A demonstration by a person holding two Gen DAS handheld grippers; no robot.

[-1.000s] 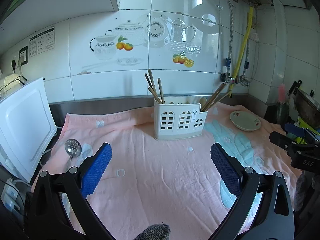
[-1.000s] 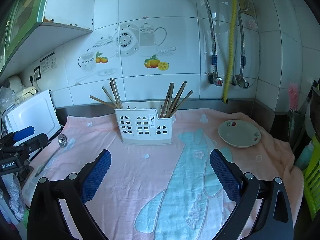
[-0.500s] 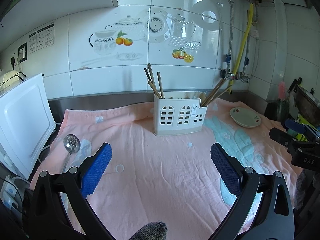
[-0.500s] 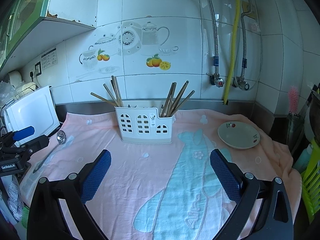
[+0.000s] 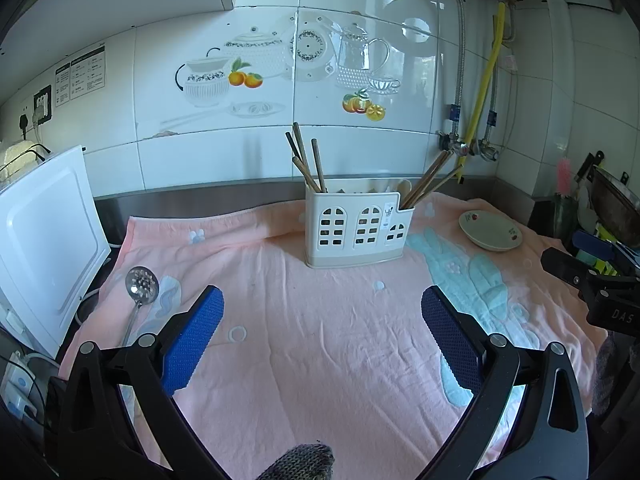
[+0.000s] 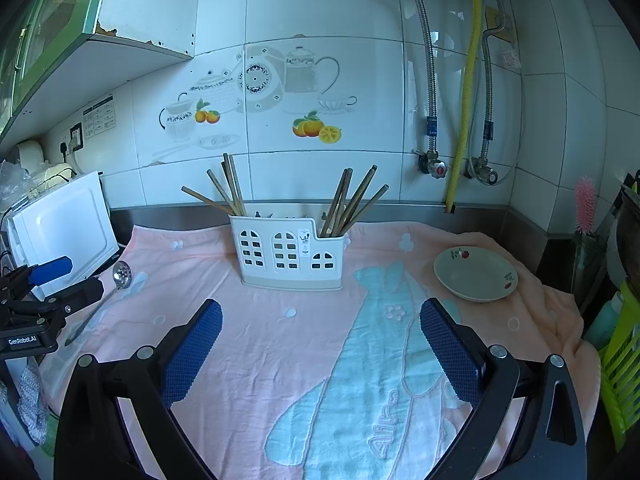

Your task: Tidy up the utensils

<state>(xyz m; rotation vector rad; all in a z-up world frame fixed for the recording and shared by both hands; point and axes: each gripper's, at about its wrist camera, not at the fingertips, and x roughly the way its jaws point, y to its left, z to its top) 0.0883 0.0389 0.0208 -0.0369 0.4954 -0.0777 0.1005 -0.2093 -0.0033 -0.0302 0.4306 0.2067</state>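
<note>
Most of the job looks done — chopsticks [image 6: 234, 188] already stand in both end compartments of the white utensil caddy [image 6: 286, 254] at the back of the towel-covered worktop [image 6: 280, 352]. One slotted spoon [image 5: 141, 292] is left lying flat at the towel's left edge. Left gripper [image 5: 322, 340] and right gripper [image 6: 320, 344] both gape wide and carry nothing — the spoon seems next.

The slotted spoon [image 5: 141, 289] handle (lower end) hides behind the left hand-held gripper [image 5: 320, 334].

Left tongs [image 5: 320, 336] gape wide and empty over a pink towel [image 5: 320, 360]; slotted spoon [image 5: 140, 296] lies left, white utensil holder [image 5: 356, 232] with chopsticks [image 5: 308, 164] stands ahead.
</note>
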